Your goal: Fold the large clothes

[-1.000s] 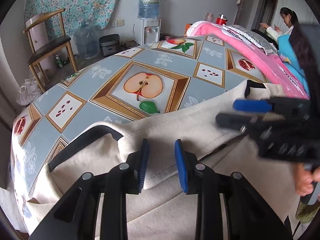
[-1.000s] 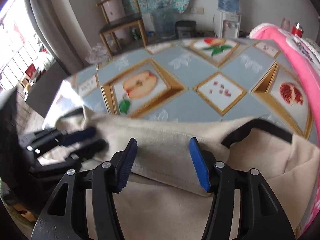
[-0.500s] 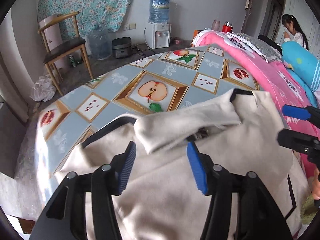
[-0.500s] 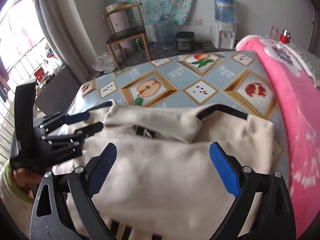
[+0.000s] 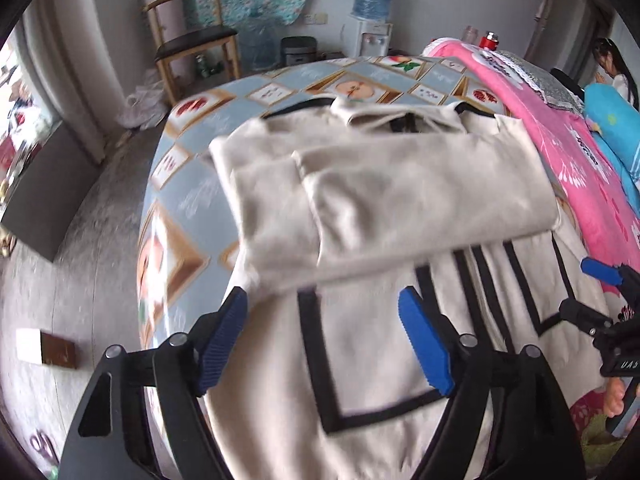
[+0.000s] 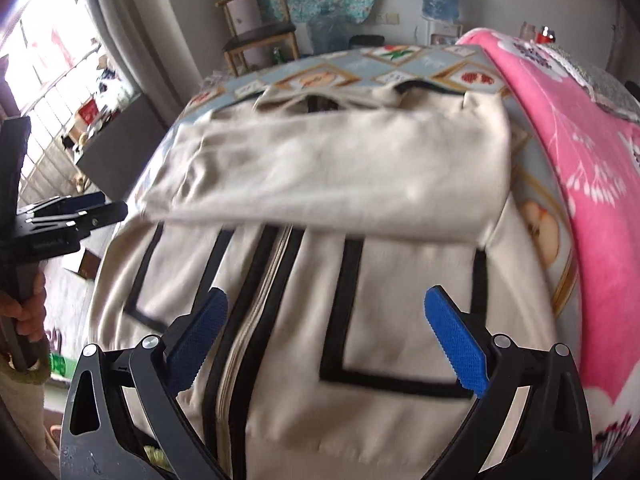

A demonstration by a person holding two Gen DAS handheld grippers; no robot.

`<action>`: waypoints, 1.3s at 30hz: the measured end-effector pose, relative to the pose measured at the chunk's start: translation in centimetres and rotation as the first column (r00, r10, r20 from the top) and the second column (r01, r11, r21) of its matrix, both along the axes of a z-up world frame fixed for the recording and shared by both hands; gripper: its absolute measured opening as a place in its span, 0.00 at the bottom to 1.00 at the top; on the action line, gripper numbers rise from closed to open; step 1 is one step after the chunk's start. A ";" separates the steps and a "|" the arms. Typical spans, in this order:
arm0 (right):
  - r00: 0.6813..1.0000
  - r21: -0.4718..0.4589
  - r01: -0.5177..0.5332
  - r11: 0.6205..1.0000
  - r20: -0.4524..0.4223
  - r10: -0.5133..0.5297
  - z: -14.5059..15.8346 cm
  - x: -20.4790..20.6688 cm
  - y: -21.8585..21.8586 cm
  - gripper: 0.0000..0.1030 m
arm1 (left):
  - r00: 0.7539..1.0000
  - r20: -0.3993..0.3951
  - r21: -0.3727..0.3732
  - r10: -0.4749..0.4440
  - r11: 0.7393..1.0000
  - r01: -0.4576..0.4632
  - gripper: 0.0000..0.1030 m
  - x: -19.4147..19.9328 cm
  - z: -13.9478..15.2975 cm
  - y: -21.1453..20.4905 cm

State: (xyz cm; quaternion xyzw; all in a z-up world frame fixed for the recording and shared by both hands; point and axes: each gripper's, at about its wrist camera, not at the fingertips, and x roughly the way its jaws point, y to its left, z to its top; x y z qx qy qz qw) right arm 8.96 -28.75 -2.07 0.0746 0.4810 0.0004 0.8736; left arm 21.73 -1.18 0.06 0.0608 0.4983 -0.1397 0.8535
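Note:
A cream jacket (image 5: 372, 356) with black trim lies front up on the fruit-patterned tablecloth (image 5: 188, 196), collar at the far end. Its sleeves (image 5: 400, 192) are folded across the chest in a wide band (image 6: 340, 168). The zip (image 6: 256, 300) runs down the middle. My left gripper (image 5: 322, 300) hovers above the lower left front, jaws opening, nothing between them; it also shows in the right wrist view as the left gripper (image 6: 80, 212). My right gripper (image 6: 326, 298) stands wide open over the lower right front, holding nothing, and it appears at the edge as the right gripper (image 5: 592, 292).
A pink blanket (image 6: 580, 160) is piled along the table's right side. Beyond the table stand a wooden chair (image 5: 192, 40) and a water dispenser (image 5: 372, 8). A person (image 5: 612, 68) sits at the far right. The floor drops away left of the table.
Both grippers opened off the cream cloth near the collar and drew back toward the jacket's near hem. The folded sleeve band now lies free across the chest.

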 end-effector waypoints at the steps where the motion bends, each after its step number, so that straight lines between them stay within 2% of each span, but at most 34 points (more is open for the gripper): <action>1: 1.000 0.003 -0.005 1.000 -0.009 0.005 -0.3 -0.7 0.4 0.93 | 1.000 -0.020 -0.011 0.014 1.000 -0.014 0.75 -1.0 -0.4 0.4; 7: 0.999 0.016 -0.025 1.000 -0.032 0.026 -1.8 -4.4 2.7 0.93 | 0.996 -0.077 -0.019 0.054 0.998 -0.056 0.75 -6.1 -2.5 1.3; 15: 0.999 -0.003 -0.013 1.000 -0.039 0.013 -3.6 -7.6 4.2 0.93 | 0.996 -0.065 0.054 0.064 0.997 -0.061 0.75 -10.7 -4.3 2.1; 20: 0.999 0.020 0.001 1.000 -0.045 0.000 -4.3 -8.9 4.4 0.93 | 0.998 -0.045 0.061 0.051 0.997 -0.048 0.75 -12.7 -4.8 2.9; 29: 0.999 0.033 0.023 0.999 -0.023 -0.022 -4.2 -9.6 3.5 0.93 | 1.000 0.013 0.020 0.002 1.000 -0.002 0.75 -17.3 -4.7 5.0; 33: 0.999 0.054 0.041 0.998 -0.034 -0.039 -4.7 -9.5 3.2 0.93 | 1.000 0.005 -0.008 -0.008 1.000 0.008 0.75 -19.6 -5.0 6.0; 39: 0.997 0.057 0.059 0.997 -0.047 -0.056 -5.0 -9.3 2.9 0.93 | 0.999 -0.046 -0.065 -0.008 0.998 0.005 0.57 -21.1 -6.7 7.2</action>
